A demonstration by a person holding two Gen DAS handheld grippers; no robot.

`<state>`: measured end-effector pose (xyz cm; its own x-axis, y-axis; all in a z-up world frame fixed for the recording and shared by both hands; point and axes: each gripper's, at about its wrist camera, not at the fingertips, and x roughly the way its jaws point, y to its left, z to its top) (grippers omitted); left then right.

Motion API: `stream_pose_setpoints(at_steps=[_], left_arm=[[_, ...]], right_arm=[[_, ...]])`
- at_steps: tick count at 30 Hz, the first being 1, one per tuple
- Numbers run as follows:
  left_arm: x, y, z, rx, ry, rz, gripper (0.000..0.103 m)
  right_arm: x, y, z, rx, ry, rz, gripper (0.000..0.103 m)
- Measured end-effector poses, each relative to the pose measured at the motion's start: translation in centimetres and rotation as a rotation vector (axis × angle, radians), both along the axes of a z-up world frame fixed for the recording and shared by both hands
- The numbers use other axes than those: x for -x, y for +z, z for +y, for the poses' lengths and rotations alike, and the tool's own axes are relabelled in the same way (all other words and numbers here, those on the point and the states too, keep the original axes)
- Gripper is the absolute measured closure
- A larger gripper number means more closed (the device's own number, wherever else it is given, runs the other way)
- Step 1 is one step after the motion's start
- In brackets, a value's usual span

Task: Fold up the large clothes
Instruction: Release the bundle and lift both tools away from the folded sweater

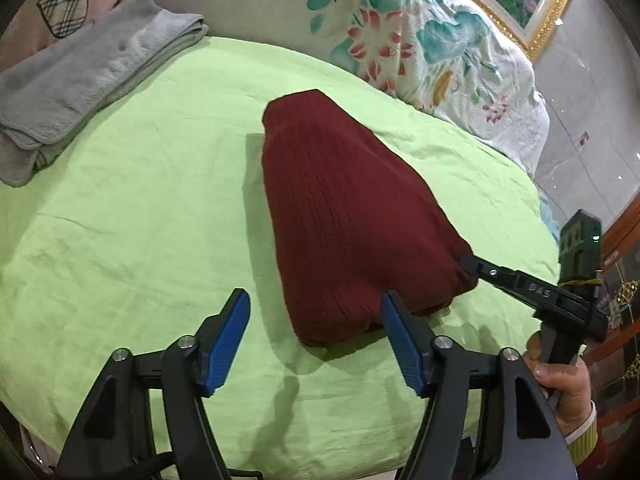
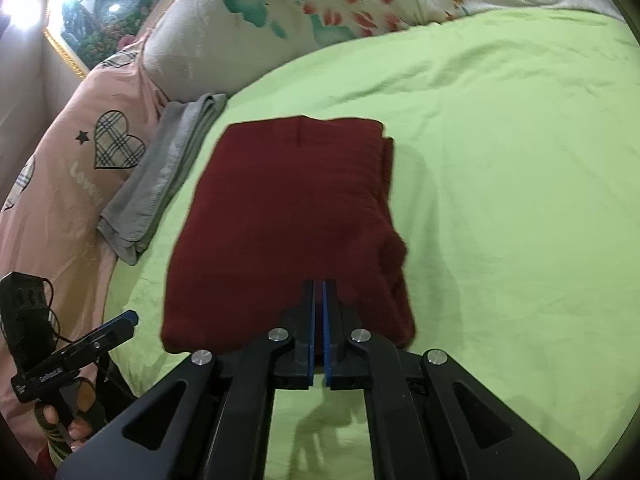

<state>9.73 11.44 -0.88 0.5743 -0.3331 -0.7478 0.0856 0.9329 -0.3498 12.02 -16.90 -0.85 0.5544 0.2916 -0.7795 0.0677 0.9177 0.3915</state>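
- The folded dark red sweater [image 2: 288, 224] lies on the green bedsheet [image 2: 500, 160], right of a folded grey towel [image 2: 160, 188].
- The right gripper [image 2: 319, 292] is clenched on the sweater's near edge.
- The left gripper [image 1: 316, 316] is spread wide, released, its right finger [image 1: 400, 332] just beside the sweater's near corner.

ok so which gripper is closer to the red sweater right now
Right. The right gripper is shut on the near edge of the red sweater. The left gripper hangs open beside it, one finger close to its near corner.
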Motion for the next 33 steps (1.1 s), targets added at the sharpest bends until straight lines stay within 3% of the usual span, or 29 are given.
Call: stream_pose_setpoints(at_steps=[7,10,13,16,17,20,23,27,29,33], left_arm=[[-3.3,-0.1,-1.1,-0.054,0.043,0.009,0.032],[-5.9,-0.8,-1.5,-0.095,0.073,0.036,0.037],[-8.1,-1.6,-1.8,-0.087,0.073,0.055,0.035],[-10.0,-3.1,-2.2,-0.124,0.061,0.097,0.031],[-10.5,-3.6,-2.1,-0.111,0.063,0.111,0.027],[-11.2,-4.2,-2.0,-0.106,0.066,0.123,0.021],[-11.0,-4.0,-2.1,-0.135,0.068,0.112,0.02],[-9.3,-1.9,-2.0,-0.185,0.081,0.059,0.021],[-8.3,-0.9,-1.8,-0.202,0.09,0.046,0.02],[-5.9,0.8,-1.3,-0.252,0.118,0.009,0.019]], right_arm=[[-5.2,0.4,2.7,0.035,0.012,-0.004,0.1],[-8.1,-0.3,4.2,0.043,0.041,0.017,0.1],[-10.1,-0.6,5.6,0.048,0.062,0.017,0.1],[-11.8,-2.3,5.3,0.133,-0.001,0.077,0.1],[-12.2,-3.4,5.0,0.117,-0.005,0.109,0.1],[-12.3,-4.2,4.3,0.091,-0.021,0.092,0.101],[-12.2,-3.8,4.9,0.125,-0.013,0.091,0.101],[-11.0,-2.5,4.0,0.049,-0.031,0.076,0.099],[-9.8,-1.6,3.8,0.04,-0.028,0.058,0.094],[-7.2,0.5,3.9,0.022,-0.01,0.013,0.07]])
